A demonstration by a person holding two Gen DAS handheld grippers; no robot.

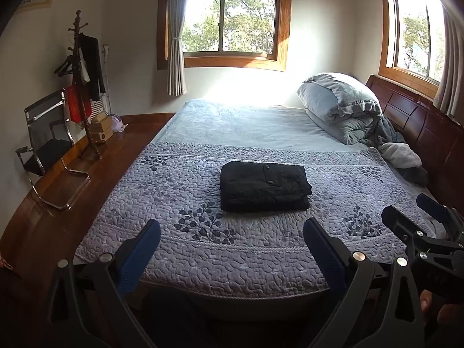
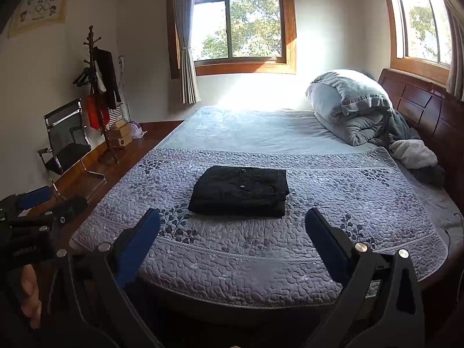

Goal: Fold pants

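Observation:
Black pants (image 1: 264,186) lie folded into a compact rectangle on the grey quilted bedspread (image 1: 232,249), near the middle of the bed; they also show in the right wrist view (image 2: 240,191). My left gripper (image 1: 232,232) is open and empty, held back over the bed's near edge, clear of the pants. My right gripper (image 2: 232,223) is open and empty too, also short of the pants. In the left wrist view the right gripper (image 1: 411,211) shows at the right edge; in the right wrist view the left gripper (image 2: 52,200) shows at the far left.
A pile of grey bedding (image 1: 342,107) and a crumpled blanket (image 1: 403,156) lie by the wooden headboard (image 1: 420,119) at the right. A black chair (image 1: 46,145), coat rack (image 1: 84,87) and boxes (image 1: 101,130) stand on the wooden floor to the left.

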